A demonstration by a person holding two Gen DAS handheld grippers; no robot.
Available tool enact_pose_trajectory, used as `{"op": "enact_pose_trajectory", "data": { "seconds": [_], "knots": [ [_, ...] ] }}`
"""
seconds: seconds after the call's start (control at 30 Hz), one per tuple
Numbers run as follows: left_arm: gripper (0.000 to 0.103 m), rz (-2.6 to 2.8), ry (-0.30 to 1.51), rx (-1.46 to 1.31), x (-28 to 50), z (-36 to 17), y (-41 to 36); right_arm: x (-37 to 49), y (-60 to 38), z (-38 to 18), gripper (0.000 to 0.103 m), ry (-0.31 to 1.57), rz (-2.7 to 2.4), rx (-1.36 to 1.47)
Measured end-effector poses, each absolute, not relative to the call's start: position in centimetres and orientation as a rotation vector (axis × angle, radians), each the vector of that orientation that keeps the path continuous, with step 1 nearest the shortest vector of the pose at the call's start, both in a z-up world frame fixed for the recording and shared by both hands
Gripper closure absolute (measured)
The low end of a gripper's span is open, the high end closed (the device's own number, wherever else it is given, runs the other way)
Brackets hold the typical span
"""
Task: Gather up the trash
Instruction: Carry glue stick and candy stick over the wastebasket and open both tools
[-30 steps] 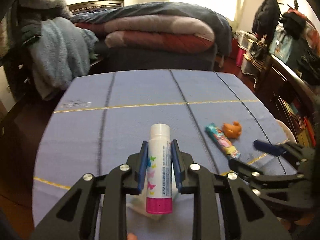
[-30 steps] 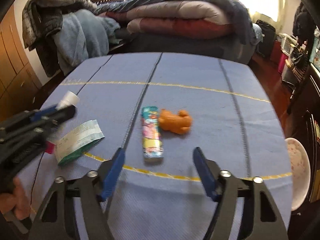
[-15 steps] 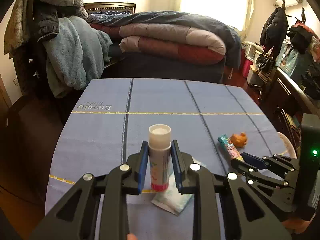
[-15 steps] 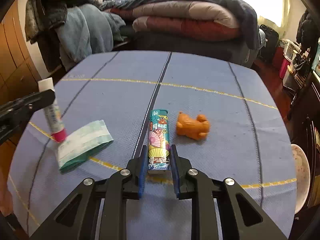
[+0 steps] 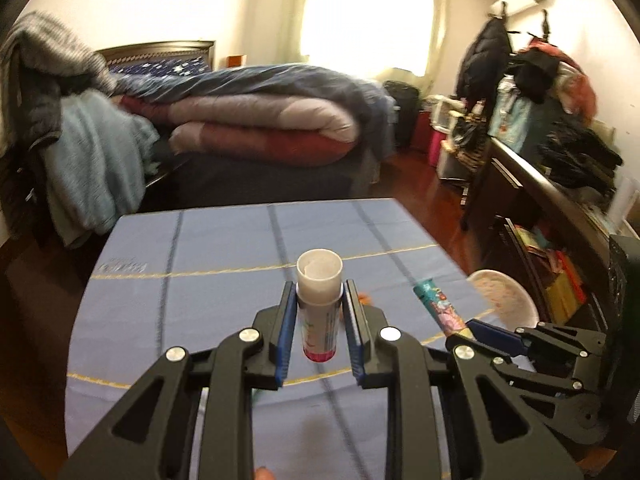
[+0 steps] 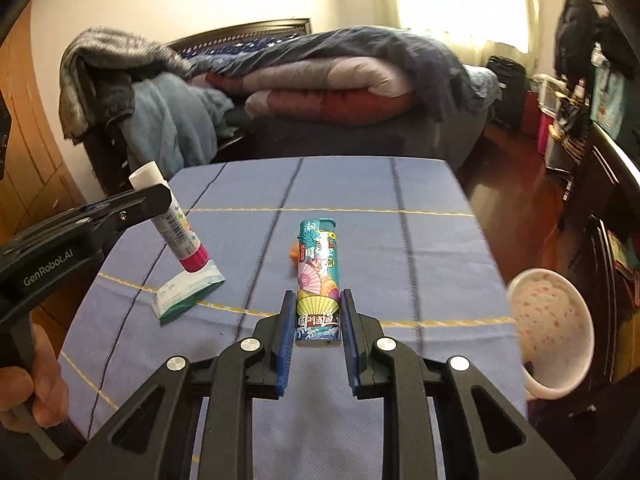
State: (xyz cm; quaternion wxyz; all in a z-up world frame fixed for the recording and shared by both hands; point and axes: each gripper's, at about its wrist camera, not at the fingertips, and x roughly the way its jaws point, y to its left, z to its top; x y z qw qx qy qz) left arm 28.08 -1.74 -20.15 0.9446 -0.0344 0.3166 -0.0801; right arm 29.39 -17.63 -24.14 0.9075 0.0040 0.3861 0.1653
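My left gripper (image 5: 319,304) is shut on a white glue stick (image 5: 319,300) with a pink base and holds it above the blue tablecloth (image 5: 180,280); it also shows in the right wrist view (image 6: 176,224). My right gripper (image 6: 318,308) is shut on a colourful lighter (image 6: 318,280) and holds it above the cloth; the lighter also shows in the left wrist view (image 5: 438,306). A white and green wrapper (image 6: 188,292) lies on the cloth below the glue stick. A small orange toy (image 6: 295,252) peeks out behind the lighter.
A white speckled bin (image 6: 552,328) stands off the table's right edge, also in the left wrist view (image 5: 504,296). A bed with folded quilts (image 6: 332,80) lies behind the table. A dark desk with clutter (image 5: 560,184) runs along the right.
Both grippers have risen from the cloth with their objects. The glue stick has tilted up toward the camera, and the lighter has lifted off the table. The bin has come into closer view at right.
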Motion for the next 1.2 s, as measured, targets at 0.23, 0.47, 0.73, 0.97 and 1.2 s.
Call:
{"op": "enact_pose_trajectory", "data": {
  "seconds": [0.23,0.47,0.73,0.97,1.2],
  "knots": [
    [0.079,-0.284,0.612,-0.022,27.8,-18.3,-7.9,27.7,-23.3,-22.9,0.081,0.77,0.247,0.071],
    [0.079,-0.403,0.61,0.025,28.1,-17.9,-14.6,26.7,-29.5,-22.6,0.083,0.737,0.127,0.139],
    [0.078,-0.512,0.609,0.079,29.1,-18.5,-21.4,26.8,-35.3,-23.3,0.092,0.726,0.019,0.197],
    [0.078,-0.534,0.63,0.097,30.5,-19.4,-24.0,27.5,-37.6,-24.3,0.092,0.724,-0.002,0.21],
    [0.078,-0.561,0.636,0.125,32.7,-19.9,-26.8,29.2,-40.4,-24.4,0.092,0.702,-0.058,0.217]
  ]
}}
